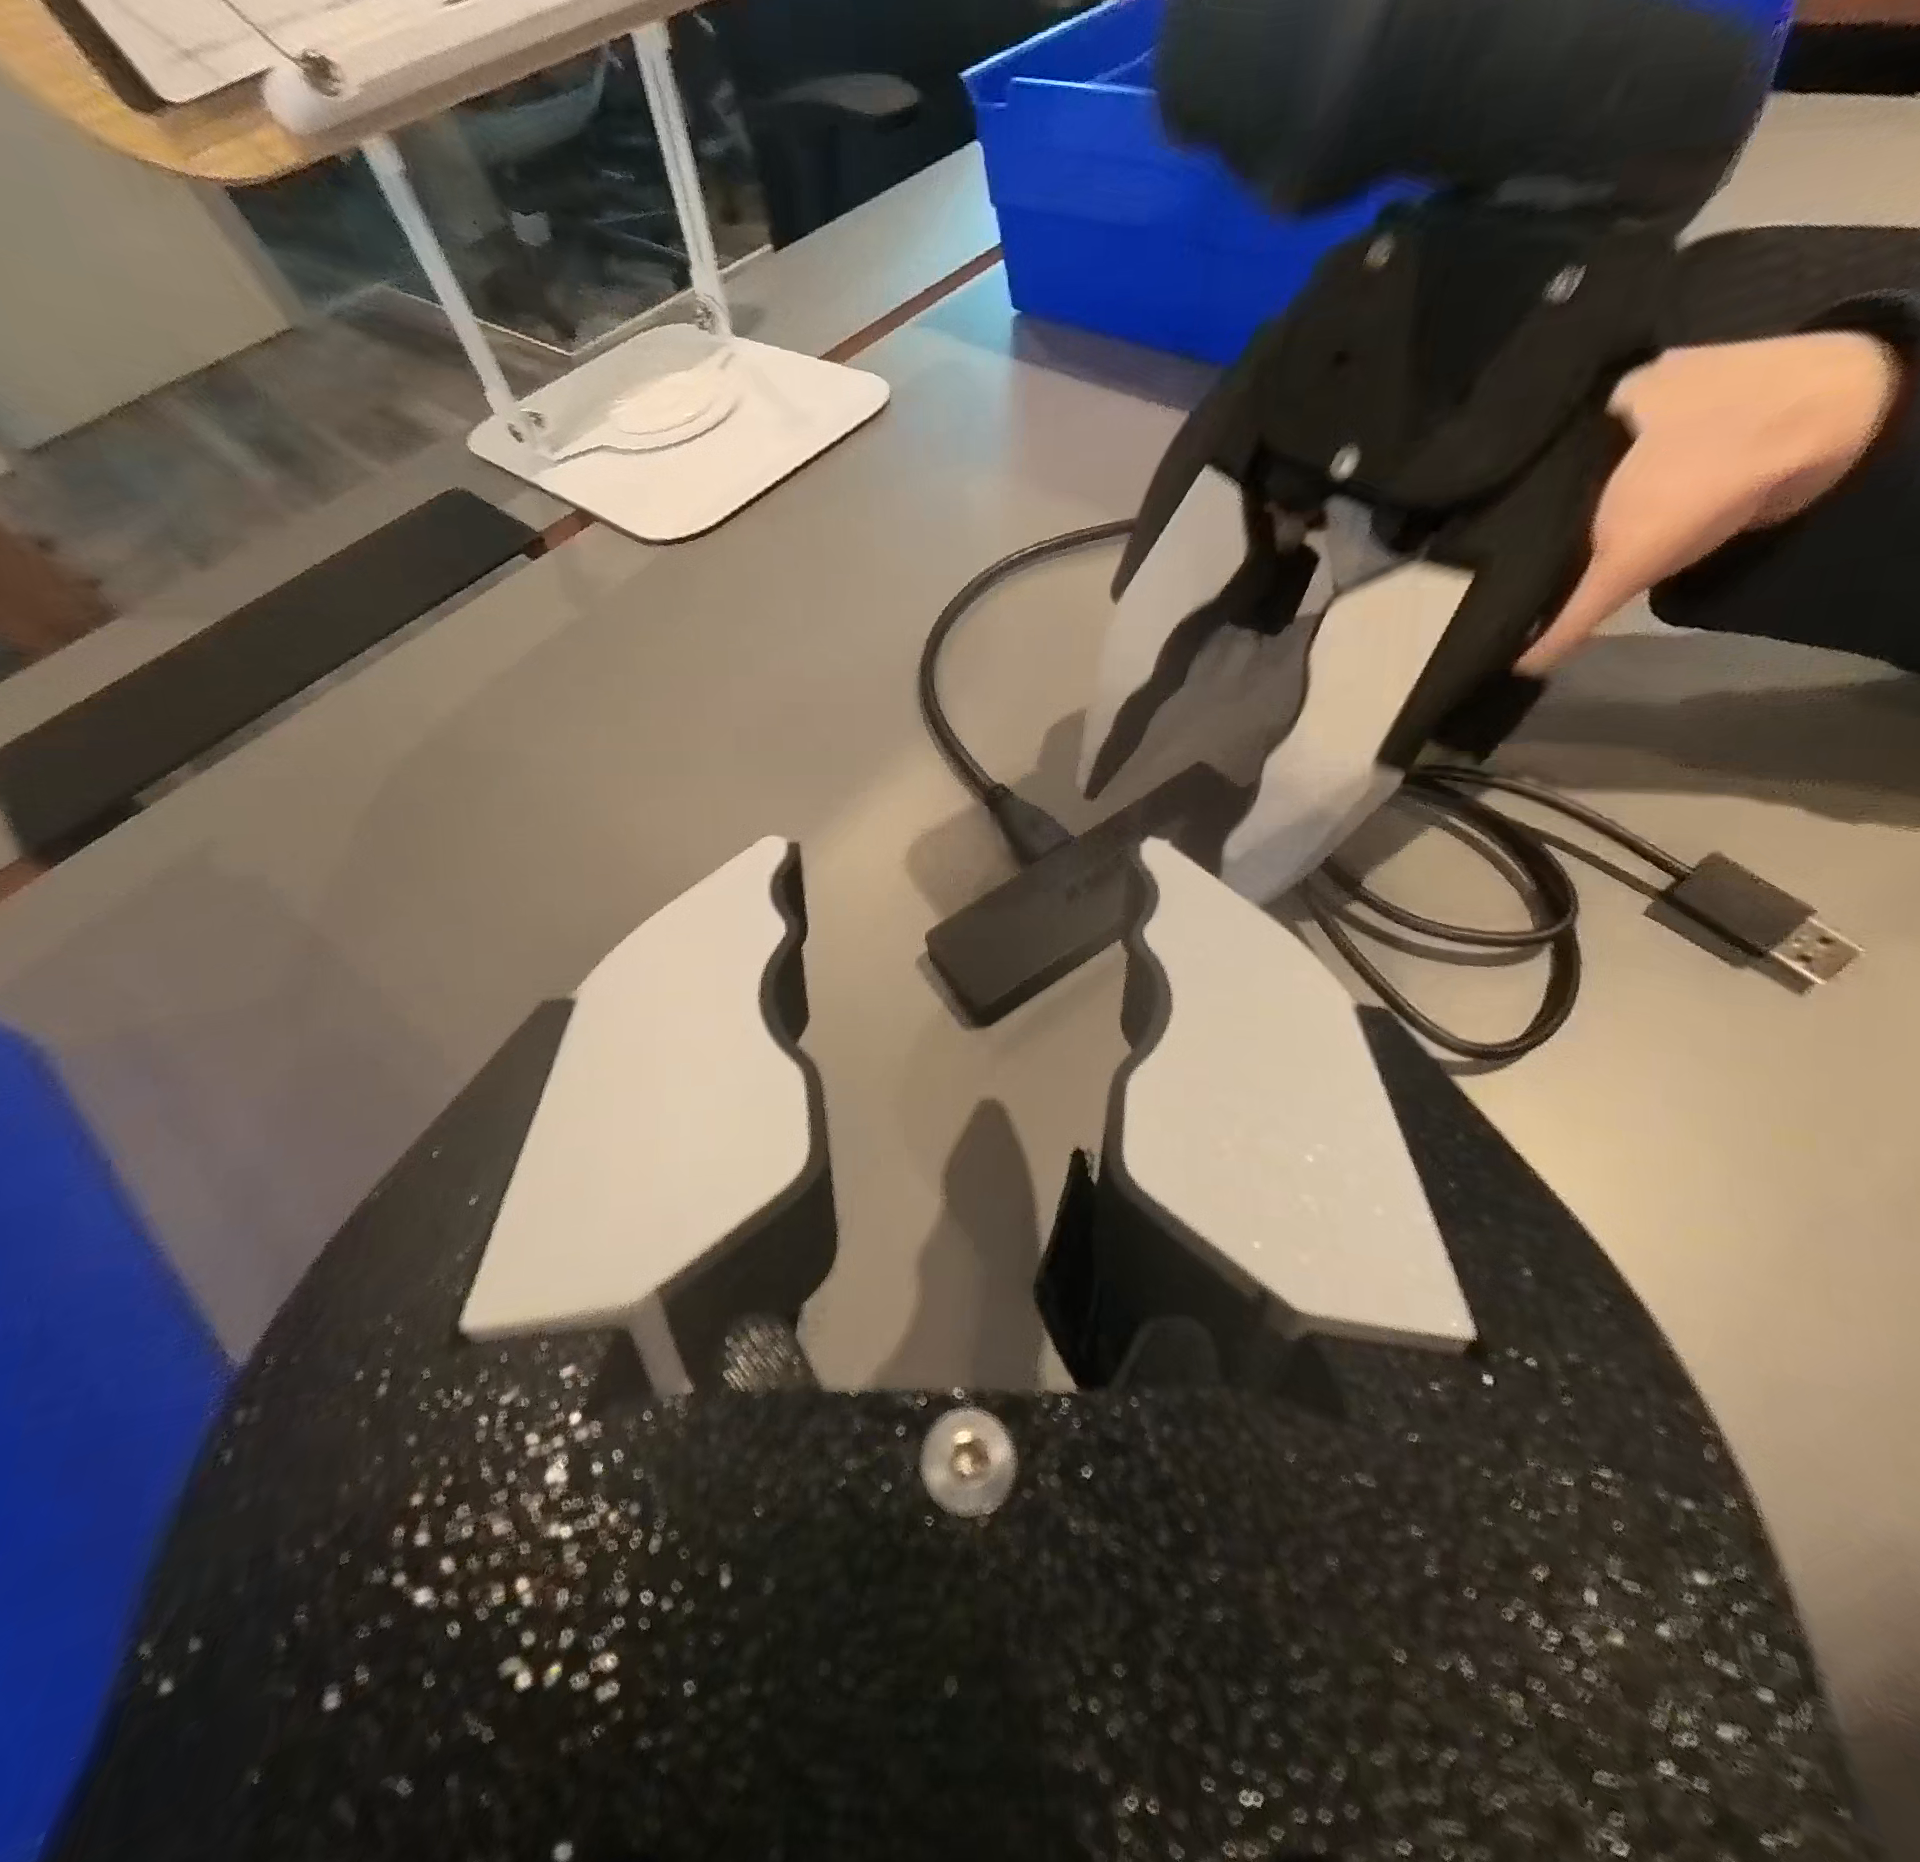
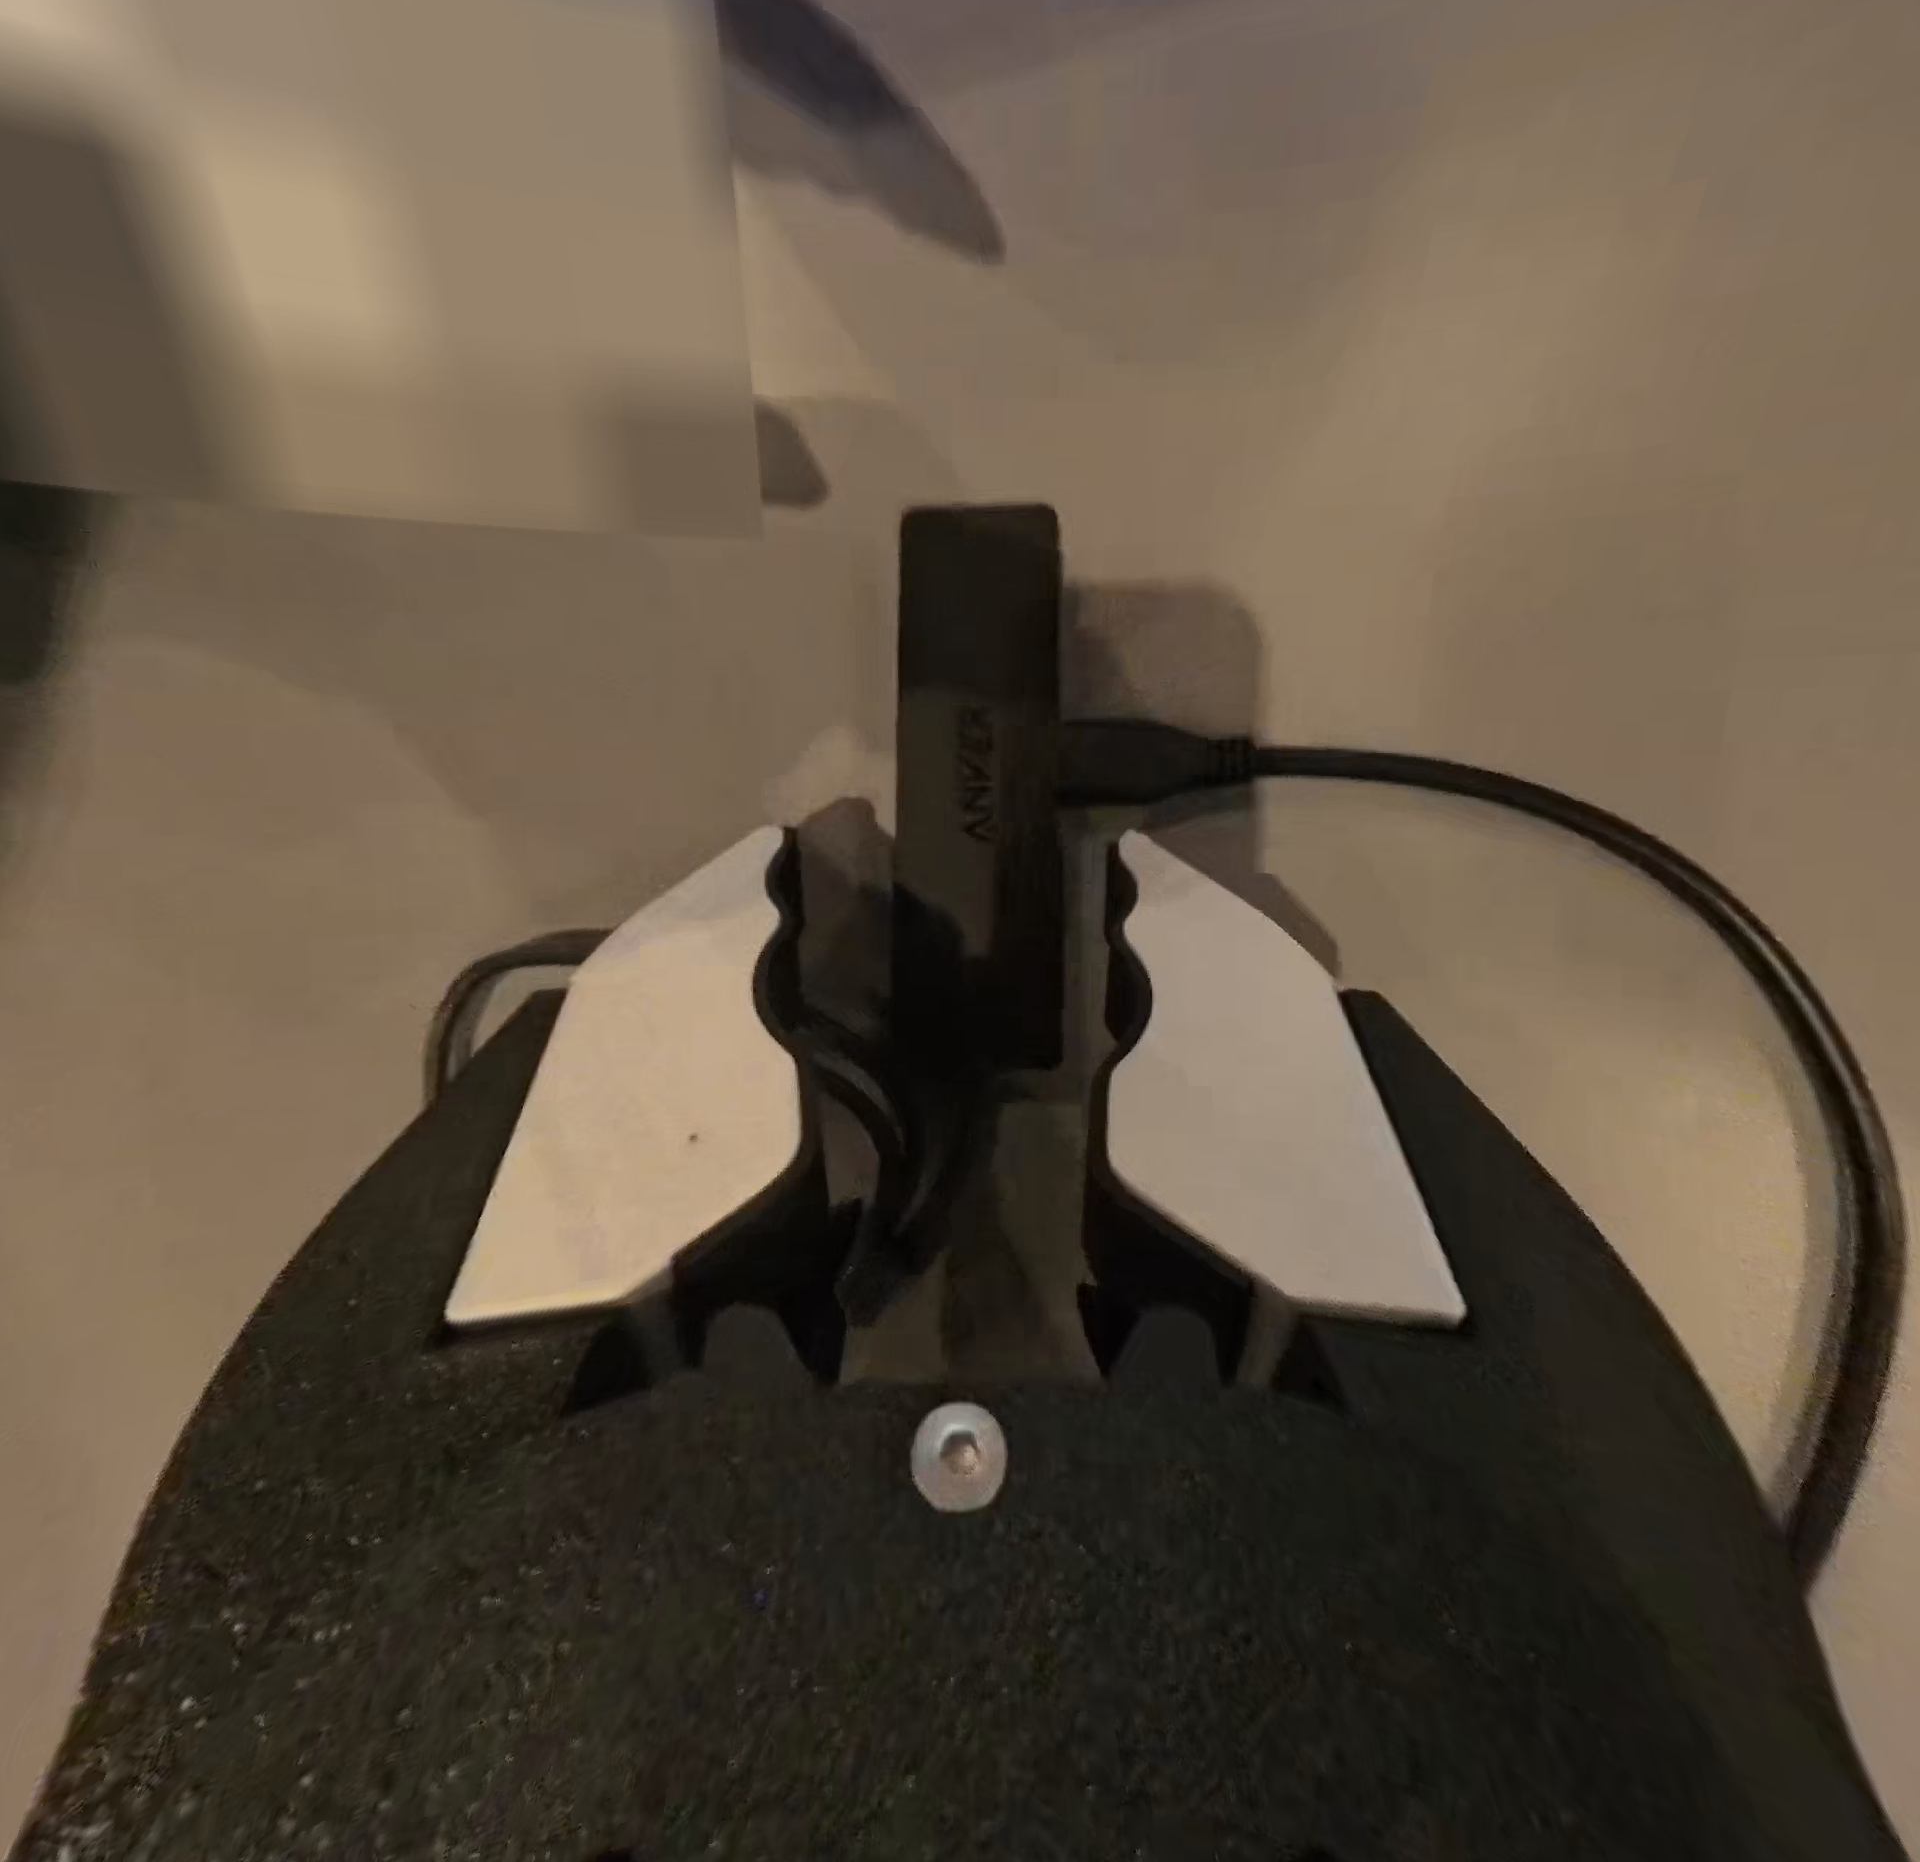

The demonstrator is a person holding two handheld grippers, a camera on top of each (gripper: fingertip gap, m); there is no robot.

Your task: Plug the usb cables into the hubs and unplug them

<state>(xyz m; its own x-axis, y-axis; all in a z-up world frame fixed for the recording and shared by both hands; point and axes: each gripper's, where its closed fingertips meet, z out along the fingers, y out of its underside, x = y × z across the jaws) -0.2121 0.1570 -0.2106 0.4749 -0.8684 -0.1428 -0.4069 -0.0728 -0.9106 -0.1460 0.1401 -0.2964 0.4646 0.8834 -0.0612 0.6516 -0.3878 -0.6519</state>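
A black USB hub (image 1: 1023,934) lies flat on the grey table (image 1: 520,804). A black cable plug (image 1: 1023,823) sits in the hub's side, and its cable (image 1: 935,659) loops away behind. My left gripper (image 1: 966,856) is open just short of the hub's near end and holds nothing. My right gripper (image 1: 1174,836) comes down from the upper right with its jaws open astride the hub's far end. In the right wrist view the hub (image 2: 977,690) lies between the open fingers of the right gripper (image 2: 954,841) with gaps on both sides, and the plug (image 2: 1127,763) sticks out to the right. A loose USB-A plug (image 1: 1766,929) lies at the right.
A blue bin (image 1: 1091,191) stands at the back right. A white stand (image 1: 686,430) holds a board at the back left. A black strip (image 1: 260,649) runs along the table's left side. Coiled black cable (image 1: 1455,919) lies to the right of the hub. A person's hand (image 1: 1745,493) holds the right gripper.
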